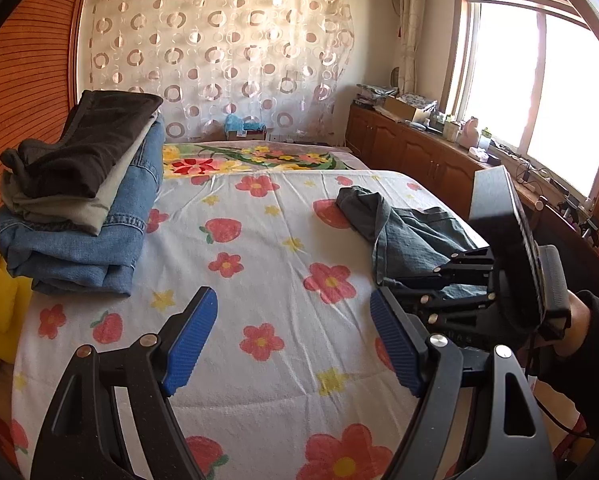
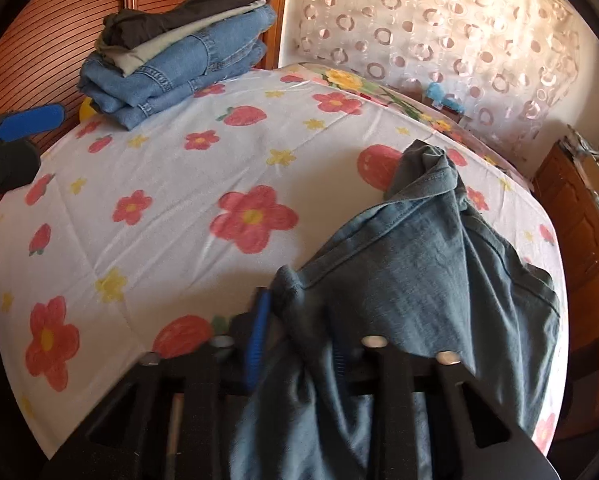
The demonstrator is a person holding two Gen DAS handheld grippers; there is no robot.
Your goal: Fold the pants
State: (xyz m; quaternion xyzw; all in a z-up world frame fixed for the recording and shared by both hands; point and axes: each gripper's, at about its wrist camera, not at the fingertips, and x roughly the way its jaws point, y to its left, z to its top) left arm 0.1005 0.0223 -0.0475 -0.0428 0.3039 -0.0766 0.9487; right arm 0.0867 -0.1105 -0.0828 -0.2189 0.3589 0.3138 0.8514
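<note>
A crumpled grey-green pair of pants lies on the right side of the flowered bed; it also shows in the left wrist view. My right gripper is shut on a bunch of the pants' near end, the cloth draped over its fingers. In the left wrist view the right gripper sits low at the pants' near edge. My left gripper is open and empty above the bed's front middle, left of the pants. Its blue pad shows at the left edge of the right wrist view.
A stack of folded pants, jeans under grey and black ones, sits at the bed's left. The flowered sheet covers the bed. A wooden cabinet with clutter runs along the right under the window. A wooden wardrobe stands left.
</note>
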